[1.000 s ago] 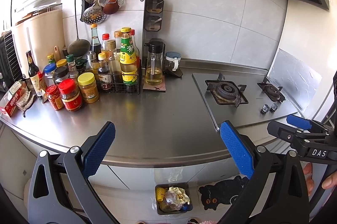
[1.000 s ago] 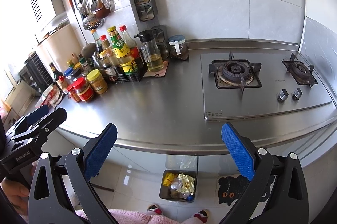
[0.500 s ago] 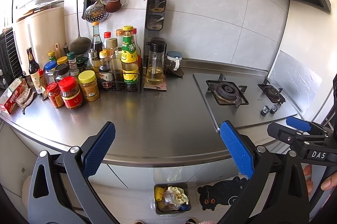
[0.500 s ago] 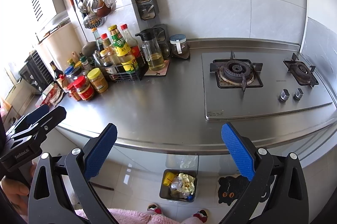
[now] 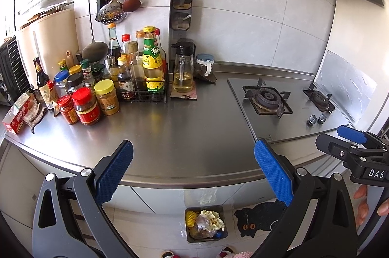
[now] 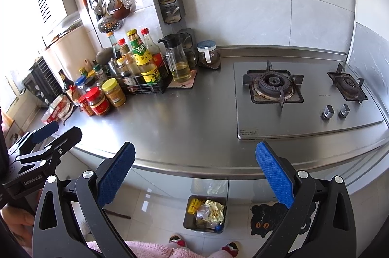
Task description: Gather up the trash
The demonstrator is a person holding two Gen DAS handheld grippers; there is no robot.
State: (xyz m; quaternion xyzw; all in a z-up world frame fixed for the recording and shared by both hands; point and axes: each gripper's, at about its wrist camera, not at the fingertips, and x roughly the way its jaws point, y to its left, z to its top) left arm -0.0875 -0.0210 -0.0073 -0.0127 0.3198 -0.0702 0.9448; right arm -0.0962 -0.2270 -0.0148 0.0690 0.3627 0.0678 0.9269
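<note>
In the left wrist view, the right gripper (image 5: pixel 350 136) enters from the right edge, which cuts off most of its body, and the hand (image 5: pixel 364 199) holding it shows only as a few fingertips. In the right wrist view, the left gripper (image 6: pixel 46 134) is likewise cropped by the left edge. The bin (image 5: pixel 206 209) on the floor holds crumpled trash too small and tangled to identify beyond a yellow piece. The worktop (image 5: pixel 184 131) front edge hides the bin's far side. Back bottles (image 5: pixel 114 44) stand partly hidden behind nearer jars (image 5: pixel 85 105). Their label text is too small to read. Slippers (image 6: pixel 178 241) are cut off by the bottom edge.
</note>
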